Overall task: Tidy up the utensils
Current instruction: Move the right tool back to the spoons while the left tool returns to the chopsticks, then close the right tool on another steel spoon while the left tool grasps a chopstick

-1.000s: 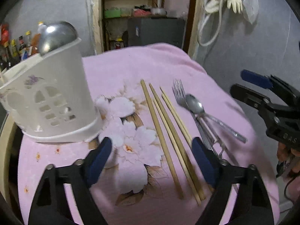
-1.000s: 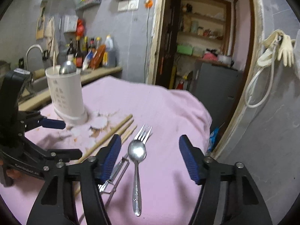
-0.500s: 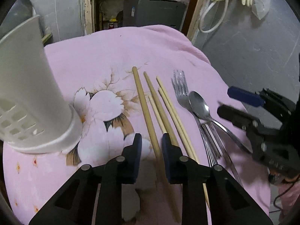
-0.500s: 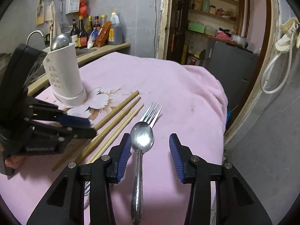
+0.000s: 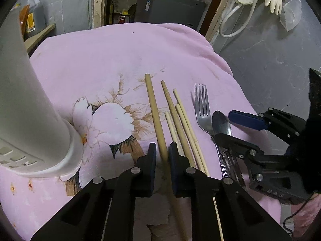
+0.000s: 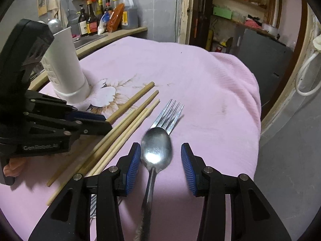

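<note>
Several wooden chopsticks (image 5: pixel 180 120) lie side by side on the pink cloth, also in the right wrist view (image 6: pixel 128 128). My left gripper (image 5: pixel 162 150) is shut on the thickest chopstick (image 5: pixel 154 110), low on the cloth. A fork (image 5: pixel 202 104) and a metal spoon (image 6: pixel 156 148) lie right of the chopsticks. My right gripper (image 6: pixel 160 156) is open, its blue pads on either side of the spoon's bowl, not touching it. A white utensil holder (image 6: pixel 66 68) stands at the left, close beside my left gripper (image 5: pixel 30 110).
The pink flowered cloth (image 5: pixel 120 56) covers a round table that drops off at the far and right edges. Bottles (image 6: pixel 108 18) stand on a counter behind the holder. A grey wall (image 5: pixel 270 50) is close on the right. A clear-handled utensil (image 5: pixel 226 160) lies under the fork.
My left gripper has moved forward and closed from wide open onto the thickest chopstick. My right gripper has narrowed and moved forward and down around the spoon's bowl.
</note>
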{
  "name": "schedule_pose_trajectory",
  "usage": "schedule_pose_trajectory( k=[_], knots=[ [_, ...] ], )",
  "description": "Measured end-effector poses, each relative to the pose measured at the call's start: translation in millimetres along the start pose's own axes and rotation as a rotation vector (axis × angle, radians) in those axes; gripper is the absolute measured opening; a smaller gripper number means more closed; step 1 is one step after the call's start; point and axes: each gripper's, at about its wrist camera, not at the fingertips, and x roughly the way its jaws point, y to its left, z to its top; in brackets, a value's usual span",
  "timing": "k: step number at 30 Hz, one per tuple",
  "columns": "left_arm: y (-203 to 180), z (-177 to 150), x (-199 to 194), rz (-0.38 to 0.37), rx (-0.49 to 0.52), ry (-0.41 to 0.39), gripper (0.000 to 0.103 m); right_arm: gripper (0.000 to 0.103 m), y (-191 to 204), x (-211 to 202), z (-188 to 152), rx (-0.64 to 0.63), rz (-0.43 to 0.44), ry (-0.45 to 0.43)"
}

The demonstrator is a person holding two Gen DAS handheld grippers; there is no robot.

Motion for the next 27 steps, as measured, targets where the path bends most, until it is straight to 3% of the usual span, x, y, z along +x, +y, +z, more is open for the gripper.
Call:
schedule_pose_trajectory(
  k=[12, 18, 27],
  knots=[
    [-3, 3, 2, -0.003, -0.010, 0.016, 0.010, 0.043, 1, 8, 5, 0.004, 0.026, 0.033],
    [-6, 6, 5, 0.006, -0.003, 0.027, 0.010, 0.032, 2, 6, 4, 0.006, 0.032, 0.025],
    [-8, 8, 7, 0.014, -0.009, 0.038, 0.008, 0.032, 4, -5, 2, 0.004, 0.014, -0.019]
  ],
)
